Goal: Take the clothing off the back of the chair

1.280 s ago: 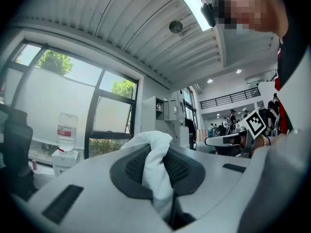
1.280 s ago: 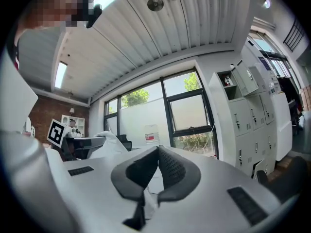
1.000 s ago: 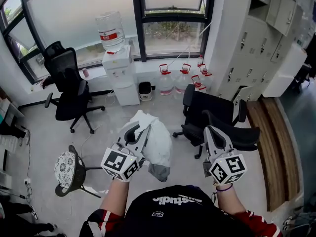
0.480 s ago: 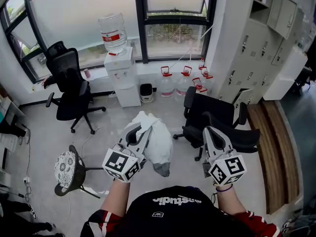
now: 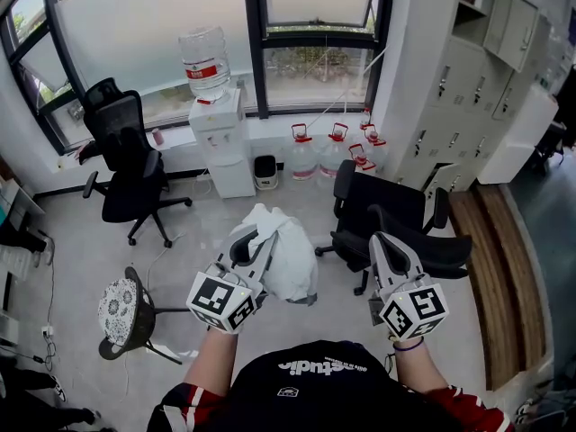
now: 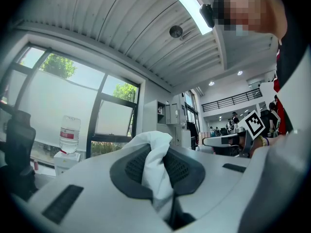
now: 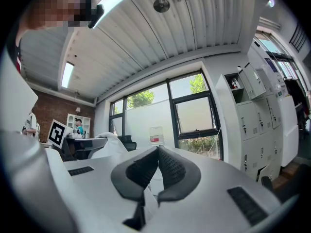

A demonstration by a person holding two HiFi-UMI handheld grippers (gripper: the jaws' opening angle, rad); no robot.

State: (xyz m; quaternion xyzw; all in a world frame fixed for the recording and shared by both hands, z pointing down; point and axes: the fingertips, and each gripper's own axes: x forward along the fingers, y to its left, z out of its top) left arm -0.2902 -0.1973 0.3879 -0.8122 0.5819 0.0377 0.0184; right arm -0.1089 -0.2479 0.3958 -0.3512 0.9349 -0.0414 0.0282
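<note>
Since a second ago, the lower grey end of the clothing [image 5: 288, 264] has drawn up, so the bundle now hangs shorter than it did; your hands have hardly shifted. Your left claw [image 5: 259, 238] is clenched on the clothing, with a fold of white cloth pinched between its pads [image 6: 136, 166]. The bundle hangs in the air to the left of the black chair [image 5: 396, 205], off its back and apart from it. Your right claw [image 5: 379, 239] is closed with its pads meeting and nothing between them, and it sits just in front of that chair's back.

A water cooler [image 5: 220, 142] stands under the window with a large clear bottle [image 5: 205, 57] upside down on top; how full it is you cannot tell. A small black bin [image 5: 264, 165] sits just beside it, then a row of jugs [image 5: 301, 151] with red tops on the floor [image 5: 207, 232].

To your left are a round stool [image 5: 119, 309] and, further off by the window, a second office chair [image 5: 126, 165]. Between them and the bundle the floor is bare. Lockers [image 5: 450, 106] line the right wall behind the black chair.
</note>
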